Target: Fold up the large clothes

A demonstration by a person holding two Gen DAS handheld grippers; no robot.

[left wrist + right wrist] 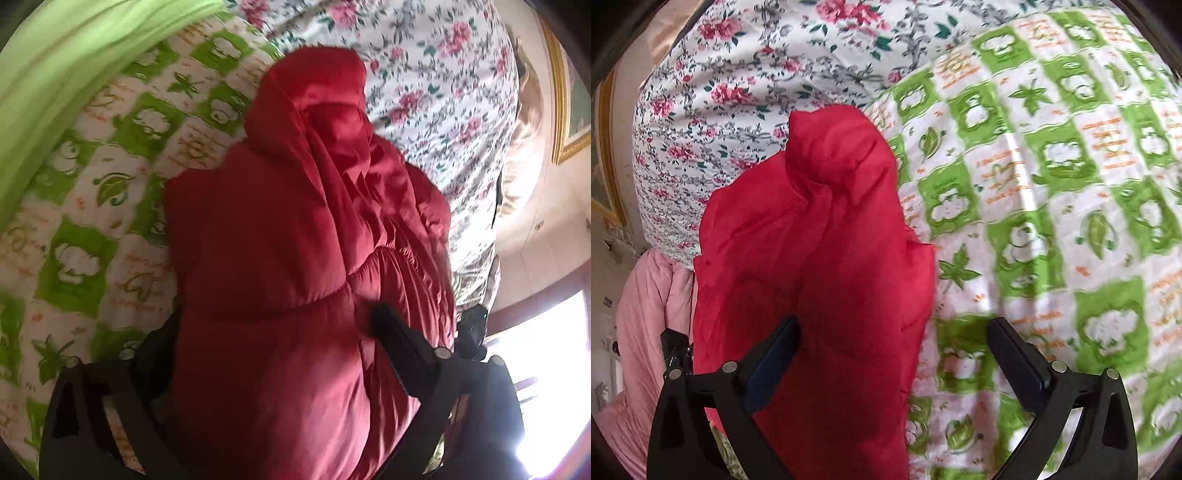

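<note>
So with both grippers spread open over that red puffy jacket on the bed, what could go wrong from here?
1. The red jacket is thick and bunched, so a pinch may catch only the outer layer and the fold could slump.
2. The right gripper straddles the jacket's edge and the green patterned sheet; closing there might grab the bedding too.
3. The left gripper sits over slick padding that may slip free.

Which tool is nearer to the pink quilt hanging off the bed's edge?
Right. The right tool straddles the red jacket with the pink quilt just beyond its left finger. The left tool also straddles the jacket, but no quilt shows in its view.
</note>
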